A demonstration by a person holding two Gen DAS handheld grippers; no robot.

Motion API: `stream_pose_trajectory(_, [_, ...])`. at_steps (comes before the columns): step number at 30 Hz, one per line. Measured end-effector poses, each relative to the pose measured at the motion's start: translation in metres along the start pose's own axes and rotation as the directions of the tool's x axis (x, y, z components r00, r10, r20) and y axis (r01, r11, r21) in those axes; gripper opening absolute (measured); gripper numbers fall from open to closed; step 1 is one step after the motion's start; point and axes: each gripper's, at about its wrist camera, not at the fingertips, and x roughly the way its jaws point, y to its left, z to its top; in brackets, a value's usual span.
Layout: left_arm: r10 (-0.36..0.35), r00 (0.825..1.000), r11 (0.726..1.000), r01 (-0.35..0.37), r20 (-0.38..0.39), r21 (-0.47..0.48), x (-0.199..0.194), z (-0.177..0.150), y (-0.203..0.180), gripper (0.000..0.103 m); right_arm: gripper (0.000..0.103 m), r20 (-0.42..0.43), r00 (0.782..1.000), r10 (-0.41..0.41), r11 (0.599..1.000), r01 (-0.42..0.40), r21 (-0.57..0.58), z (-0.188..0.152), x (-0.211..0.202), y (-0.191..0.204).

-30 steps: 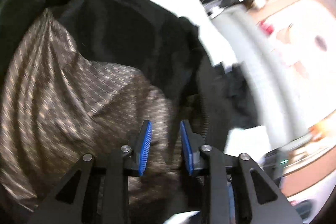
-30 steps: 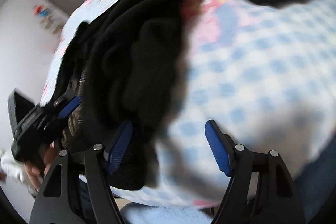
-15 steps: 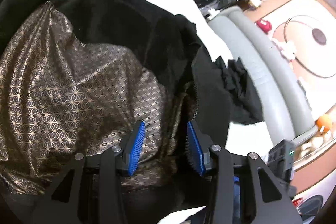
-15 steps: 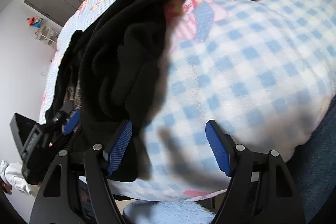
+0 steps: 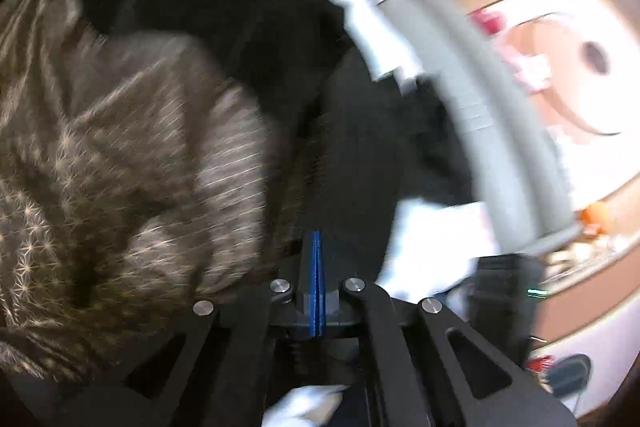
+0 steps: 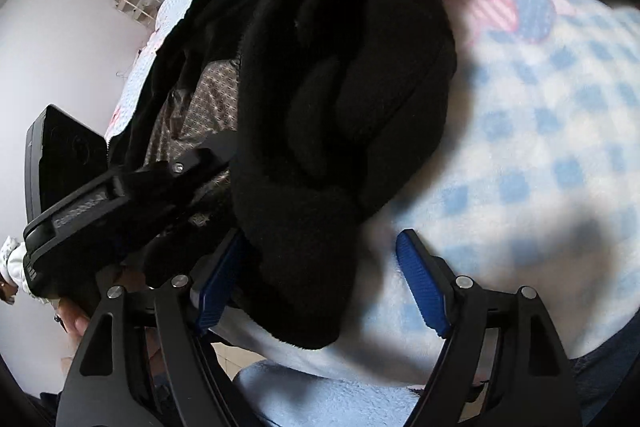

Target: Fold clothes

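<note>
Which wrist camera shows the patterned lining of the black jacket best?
The left wrist view: the patterned lining fills its left half, though blurred by motion. The right wrist view shows only a narrow strip of it, sharper, between folds of the black jacket and behind the left gripper.

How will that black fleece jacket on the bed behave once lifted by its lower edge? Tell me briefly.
The black fleece jacket will probably flop and sag: it lies in soft, rumpled folds on the checked blanket. Its thick pile looks grippy, not slippery. The patterned lining looks smoother, so it may slide.
</note>
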Motion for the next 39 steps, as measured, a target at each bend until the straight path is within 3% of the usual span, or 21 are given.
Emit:
stream_pose_trajectory(3, [0.029,0.999,0.995,-0.033,0.042,0.093,-0.024,0.01,-0.025,0.0,0.078,0.036,0.999,0.016,0.999,-0.017,0.037,0.015,-0.019,-0.01])
stream_pose_trajectory(8, [0.105,0.99,0.99,-0.095,-0.098,0.104,-0.005,0.037,-0.009,0.0,0.078,0.179,0.984,-0.013,0.996,-0.003,0.089,0.058,-0.066,-0.027])
stream_pose_trajectory(9, [0.114,0.987,0.989,-0.102,-0.111,0.108,0.002,0.046,-0.008,0.001,0.078,0.202,0.979,-0.027,0.997,0.011,0.082,0.053,-0.082,-0.035])
stream_pose_trajectory(11, [0.118,0.988,0.983,-0.102,-0.099,0.15,0.024,0.072,-0.02,0.007,0.078,0.227,0.97,-0.09,0.995,0.078,0.062,0.079,-0.087,-0.036])
stream_pose_trajectory(14, [0.138,0.987,0.975,-0.121,-0.082,0.184,0.059,0.112,-0.036,0.045,0.078,0.253,0.957,-0.143,0.989,0.13,0.068,0.141,-0.057,-0.007])
stream_pose_trajectory(15, [0.137,0.987,0.975,-0.12,-0.083,0.188,0.075,0.124,-0.041,0.058,0.078,0.25,0.956,-0.156,0.987,0.141,0.077,0.146,-0.066,-0.019])
stream_pose_trajectory(18, [0.114,0.986,0.977,-0.088,-0.123,0.196,0.134,0.158,-0.055,0.068,0.078,0.22,0.955,-0.198,0.979,0.184,0.082,0.144,-0.073,-0.03])
stream_pose_trajectory(20, [0.128,0.968,0.969,-0.075,-0.215,0.237,0.177,0.166,-0.06,0.067,0.078,0.2,0.961,-0.192,0.981,0.181,0.074,0.12,-0.084,-0.052])
stream_pose_trajectory(21, [0.144,0.958,0.962,-0.078,-0.246,0.261,0.19,0.166,-0.061,0.052,0.078,0.184,0.966,-0.183,0.982,0.17,0.085,0.102,-0.087,-0.067])
stream_pose_trajectory(22, [0.168,0.951,0.954,-0.09,-0.26,0.288,0.197,0.163,-0.063,0.01,0.078,0.168,0.971,-0.173,0.983,0.158,0.096,0.086,-0.089,-0.081])
stream_pose_trajectory(23, [0.192,0.942,0.944,-0.101,-0.274,0.314,0.203,0.161,-0.064,0.01,0.078,0.152,0.976,-0.153,0.984,0.137,0.109,0.082,-0.085,-0.085])
stream_pose_trajectory(25, [0.198,0.954,0.931,-0.111,-0.226,0.348,0.187,0.16,-0.069,0.008,0.078,0.131,0.984,-0.122,0.985,0.104,0.136,0.071,-0.081,-0.094])
stream_pose_trajectory(28, [0.142,0.99,0.951,-0.136,0.001,0.277,0.111,0.177,-0.074,0.006,0.078,0.14,0.986,-0.091,0.987,0.07,0.145,0.067,-0.085,-0.095])
stream_pose_trajectory(29, [0.142,0.984,0.958,-0.164,0.107,0.234,0.076,0.182,-0.07,0.006,0.078,0.15,0.985,-0.082,0.988,0.061,0.141,0.068,-0.087,-0.094])
stream_pose_trajectory(31, [0.248,0.94,0.947,-0.286,0.235,0.143,0.032,0.186,-0.041,0.006,0.08,0.181,0.979,-0.091,0.993,0.074,0.097,0.071,-0.09,-0.084])
stream_pose_trajectory(32, [0.301,0.927,0.942,-0.325,0.225,0.081,0.022,0.186,-0.018,0.006,0.084,0.194,0.975,-0.106,0.993,0.094,0.071,0.071,-0.091,-0.077])
stream_pose_trajectory(33, [0.337,0.928,0.94,-0.341,0.158,-0.002,0.018,0.186,0.012,0.006,0.084,0.202,0.971,-0.126,0.992,0.119,0.046,0.072,-0.09,-0.071])
stream_pose_trajectory(35, [0.39,0.921,0.91,-0.382,0.016,-0.162,0.01,0.186,0.072,0.007,0.081,0.135,0.956,-0.259,0.965,0.261,0.004,0.072,-0.068,-0.064])
stream_pose_trajectory(36, [0.385,0.923,0.902,-0.38,-0.018,-0.204,0.003,0.183,0.089,0.009,0.079,0.112,0.945,-0.307,0.951,0.31,-0.009,0.071,-0.061,-0.063])
stream_pose_trajectory(38, [0.331,0.943,0.926,-0.321,0.018,-0.197,-0.019,0.173,0.089,0.02,0.077,0.133,0.925,-0.356,0.932,0.362,-0.021,0.065,-0.063,-0.057])
stream_pose_trajectory(39, [0.303,0.952,0.94,-0.29,0.049,-0.18,-0.031,0.163,0.084,0.035,0.077,0.155,0.918,-0.364,0.928,0.371,-0.02,0.061,-0.067,-0.055])
